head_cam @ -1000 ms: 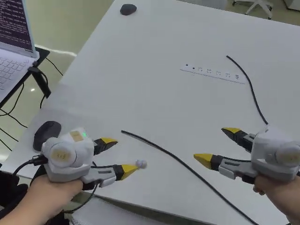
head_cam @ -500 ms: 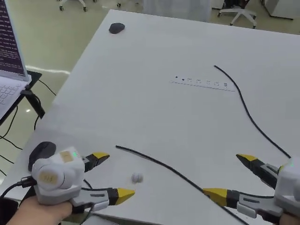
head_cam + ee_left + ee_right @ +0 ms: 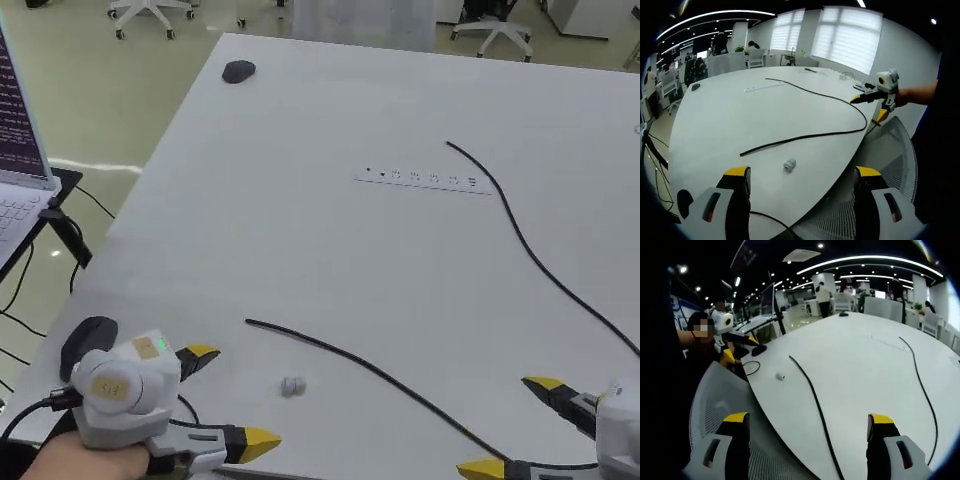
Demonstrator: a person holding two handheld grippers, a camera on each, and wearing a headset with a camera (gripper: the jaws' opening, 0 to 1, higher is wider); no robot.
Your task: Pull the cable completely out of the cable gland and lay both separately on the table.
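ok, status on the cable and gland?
Left gripper, right gripper open, empty. Thin black cable flat on white table, small white cable gland beside it, apart. White power strip farther back, no obstruction.

Smooth matt tabletop carries a matt black cable and plastic gland.

Head view high above table; 2 gripper views low off its near edge, inward, cable in all 3.

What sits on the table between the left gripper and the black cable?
The cable gland, apart from the cable and ahead of the left gripper, in the left gripper view.
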